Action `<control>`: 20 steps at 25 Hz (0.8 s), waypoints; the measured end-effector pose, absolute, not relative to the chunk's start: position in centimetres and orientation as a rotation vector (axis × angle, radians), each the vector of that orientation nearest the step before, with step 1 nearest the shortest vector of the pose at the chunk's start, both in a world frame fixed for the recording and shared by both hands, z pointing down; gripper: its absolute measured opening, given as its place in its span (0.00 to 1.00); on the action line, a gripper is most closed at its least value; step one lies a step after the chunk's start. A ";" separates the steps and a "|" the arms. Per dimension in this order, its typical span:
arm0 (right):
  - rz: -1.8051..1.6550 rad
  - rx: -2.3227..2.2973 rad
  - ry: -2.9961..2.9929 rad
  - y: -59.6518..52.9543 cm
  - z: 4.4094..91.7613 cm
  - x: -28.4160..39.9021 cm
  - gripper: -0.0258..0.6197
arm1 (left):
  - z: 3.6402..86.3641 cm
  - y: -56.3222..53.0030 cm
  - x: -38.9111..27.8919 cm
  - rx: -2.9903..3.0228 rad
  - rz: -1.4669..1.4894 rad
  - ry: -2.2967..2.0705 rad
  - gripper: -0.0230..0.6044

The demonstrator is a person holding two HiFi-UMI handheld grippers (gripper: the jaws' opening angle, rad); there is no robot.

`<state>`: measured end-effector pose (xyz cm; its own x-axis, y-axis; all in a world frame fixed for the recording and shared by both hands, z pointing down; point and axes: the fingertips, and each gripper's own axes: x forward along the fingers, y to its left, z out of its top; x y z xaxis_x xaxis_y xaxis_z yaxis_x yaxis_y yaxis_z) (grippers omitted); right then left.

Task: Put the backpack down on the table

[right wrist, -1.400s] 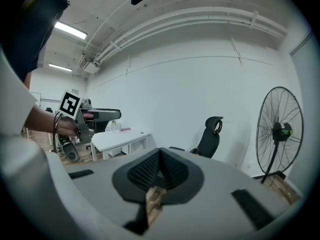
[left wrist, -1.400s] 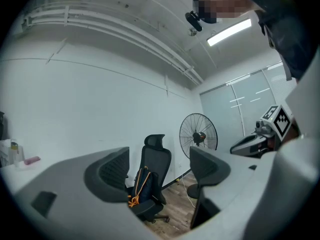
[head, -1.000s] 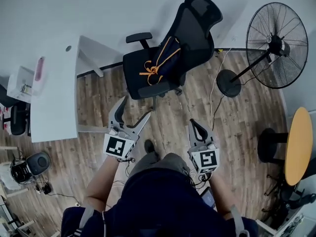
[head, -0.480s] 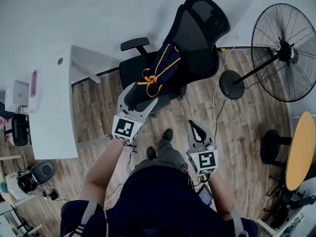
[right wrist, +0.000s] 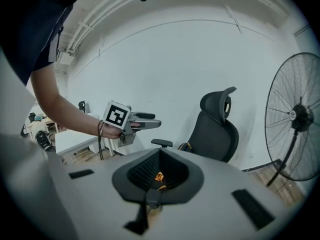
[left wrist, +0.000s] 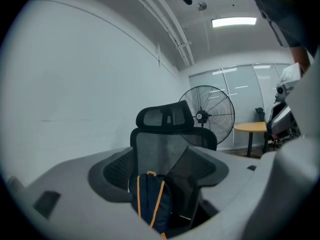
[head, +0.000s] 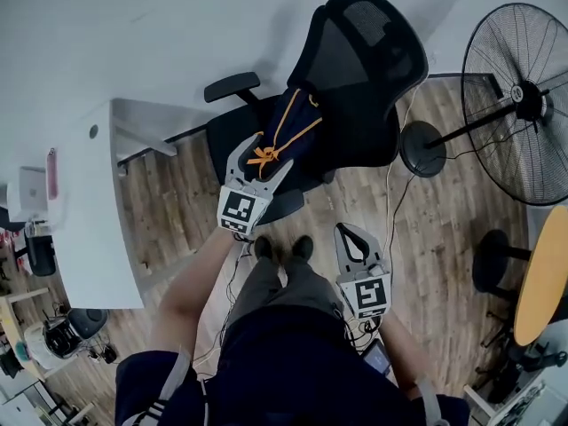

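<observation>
Left of your left gripper point(head: 264, 153): white table point(head: 84, 211), well apart from the tool. The backpack is not on it.

Left gripper: jaws spread wide. They have just been closing a little, and the pads press on nothing.

Straight ahead of those jaws: backpack point(head: 288, 131), navy with orange trim. It stands on the seat of the black office chair point(head: 355, 69), leaning on the backrest. In the left gripper view it shows low in the gap between the jaws point(left wrist: 152, 204). From the head view the jaw tips lie either side of the orange strap at the pack's near end. Whether they touch it cannot be told.

Right of the left gripper, closer to your body: right gripper point(head: 348, 231), jaws pressed together, pinching nothing. The chair and pack sit ahead of it and to its left.

Ahead and right of the right gripper: standing fan point(head: 524, 105) on the wood floor point(head: 435, 229).

Furthest right of that tool: round yellow table point(head: 541, 273).
</observation>
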<state>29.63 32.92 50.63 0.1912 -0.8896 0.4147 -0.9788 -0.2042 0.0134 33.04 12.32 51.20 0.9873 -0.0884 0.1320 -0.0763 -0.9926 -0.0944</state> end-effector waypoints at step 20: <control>0.515 2.290 -1.619 27.7 54.5 34.0 0.04 | 66.6 7.1 50.0 -3.202 -0.492 -0.072 0.50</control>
